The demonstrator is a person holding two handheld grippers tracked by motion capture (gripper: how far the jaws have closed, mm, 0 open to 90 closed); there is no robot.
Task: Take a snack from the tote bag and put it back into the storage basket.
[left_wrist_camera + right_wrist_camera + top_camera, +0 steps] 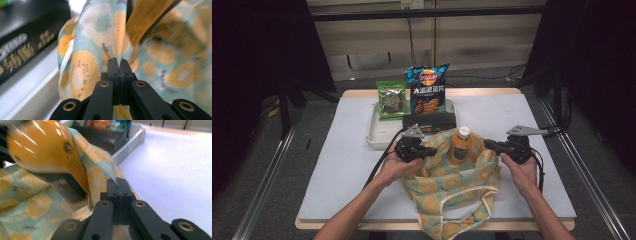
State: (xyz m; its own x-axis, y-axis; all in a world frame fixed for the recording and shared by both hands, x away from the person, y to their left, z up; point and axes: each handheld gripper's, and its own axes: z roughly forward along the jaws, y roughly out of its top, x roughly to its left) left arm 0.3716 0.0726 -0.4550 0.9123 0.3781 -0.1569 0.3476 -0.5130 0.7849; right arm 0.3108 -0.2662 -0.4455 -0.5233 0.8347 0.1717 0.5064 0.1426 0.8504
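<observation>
A teal cloth bag [452, 180] printed with orange fruit slices lies open on the white table, and an orange bottle [460, 145] with a white cap stands inside it. My left gripper [432, 150] is shut on the bag's left rim; in the left gripper view its jaws [119, 61] meet with the fabric [95, 30] pinched at their tips. My right gripper [487, 145] is shut on the right rim, with the cloth edge [100, 162] caught between the closed jaws [119, 181]. The bottle [37, 147] looms blurred just left of them.
Behind the bag, a white tray [374, 135] holds a black box [429, 121], a blue chip bag [428, 90] and a green snack packet [391, 100], both upright. The table's wooden front edge lies near the bag's handles.
</observation>
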